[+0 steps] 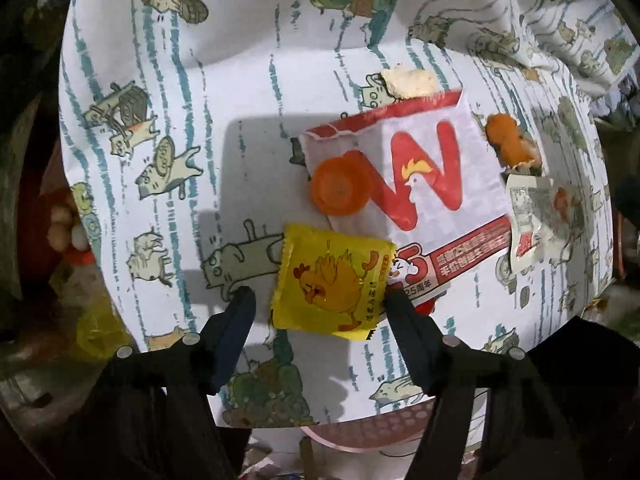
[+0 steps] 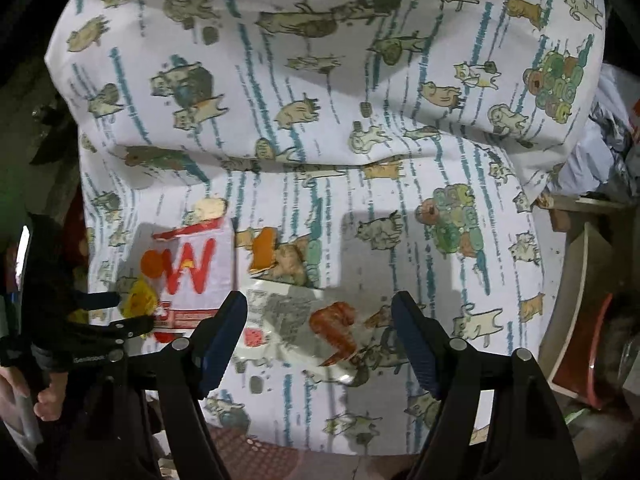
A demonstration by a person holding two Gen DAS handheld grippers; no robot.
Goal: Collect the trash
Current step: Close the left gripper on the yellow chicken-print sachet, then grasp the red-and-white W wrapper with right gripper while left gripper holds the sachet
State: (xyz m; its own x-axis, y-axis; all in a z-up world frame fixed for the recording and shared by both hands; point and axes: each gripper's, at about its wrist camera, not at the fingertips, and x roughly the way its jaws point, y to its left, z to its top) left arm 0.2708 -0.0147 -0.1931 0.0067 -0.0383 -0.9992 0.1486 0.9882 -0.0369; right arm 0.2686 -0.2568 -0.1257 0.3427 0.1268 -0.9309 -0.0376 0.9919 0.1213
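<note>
While both spread | left claw (image 1: pixel 316 296) straddles glossy yellow sachet (image 1: pixel 332 280) | right claw (image 2: pixel 320 304) above crinkled wrapper (image 2: pixel 296 328)

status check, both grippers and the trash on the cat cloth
Left gripper open, straddling yellow chicken-print sachet, pads not pressing. Right gripper open above clear plastic wrapper with red print. Orange plastic cap sits beside sachet on white paper bag.

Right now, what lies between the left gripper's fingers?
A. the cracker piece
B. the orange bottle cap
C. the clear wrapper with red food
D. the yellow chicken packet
D: in the left wrist view the yellow chicken packet sits between the fingers of the left gripper.
</note>
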